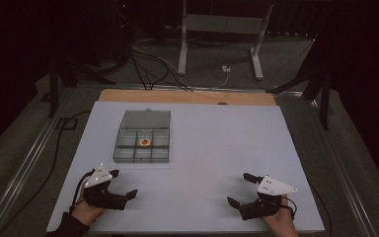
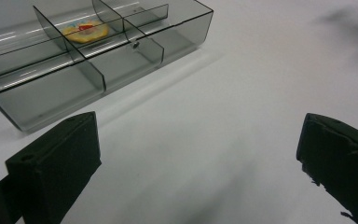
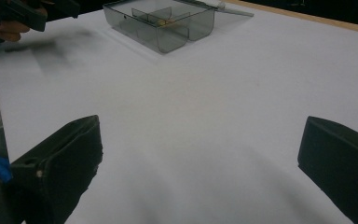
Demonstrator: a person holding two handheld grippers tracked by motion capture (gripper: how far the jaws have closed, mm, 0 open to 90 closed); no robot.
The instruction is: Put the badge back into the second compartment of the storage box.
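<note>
Since both my claws, left gripper (image 1: 125, 183) & right gripper (image 1: 239, 188), gape wide w/ nothing held, target's the yellow disc (image 1: 144, 142) in the organizer box (image 1: 128, 154) centre cell: prob light, thin, slippery; pinch by edges.

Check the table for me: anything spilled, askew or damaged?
Nothing stands out. The compartment box sits square on the white table, lid open flat behind it, one yellow-and-red piece in a middle compartment. Both grippers, left and right, hover open.

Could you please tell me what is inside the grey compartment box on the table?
The compartment box, lid open, holds one small round yellow item with a red centre in its middle compartment of the back row. The other compartments look empty; its dark walls partly hide their floors.
</note>
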